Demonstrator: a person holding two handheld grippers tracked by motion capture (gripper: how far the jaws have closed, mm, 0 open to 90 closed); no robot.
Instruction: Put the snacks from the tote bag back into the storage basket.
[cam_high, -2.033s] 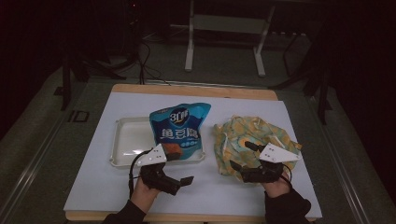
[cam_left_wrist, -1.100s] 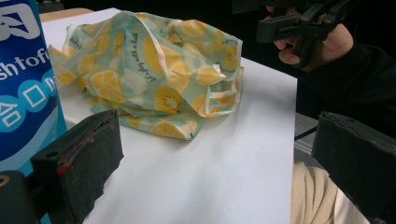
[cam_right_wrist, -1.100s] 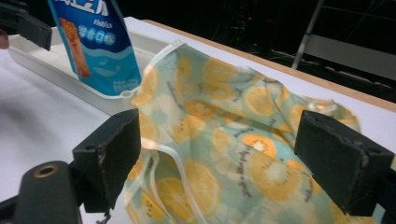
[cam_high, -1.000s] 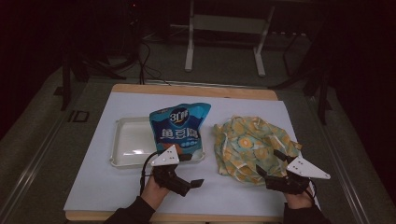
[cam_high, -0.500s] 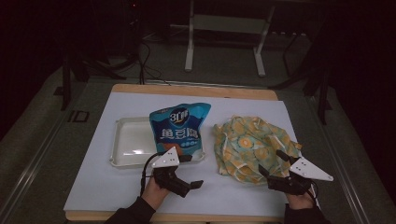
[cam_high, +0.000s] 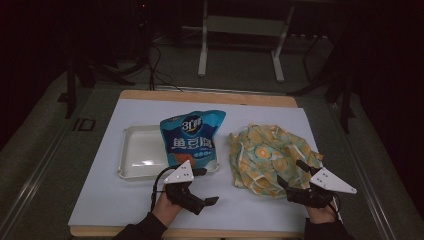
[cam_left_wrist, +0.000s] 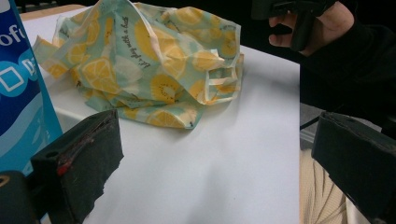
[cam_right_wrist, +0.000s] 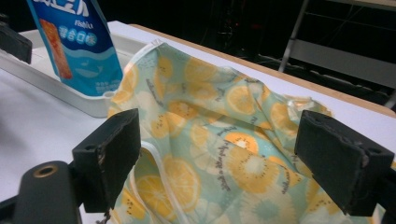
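Right claw (cam_high: 292, 176) gaping wide, lemon-print cloth bag (cam_high: 267, 152) lying just ahead between its jaws. Left claw (cam_high: 202, 186) gaping too, blue snack bag (cam_high: 190, 137) sitting just ahead, empty-handed.

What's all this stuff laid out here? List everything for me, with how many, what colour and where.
snack bag: one, blue, leaning on the tray's right end
tray: one, white, left of centre on the mat
fabric bag: one, pale green with orange citrus print, crumpled at right
mat: one, white, covering the table
table: one, wooden edge at the far side
metal stand: one, grey, on the floor behind
left hand-held gripper: black, open, near the tray
right hand-held gripper: black, open, at the fabric bag
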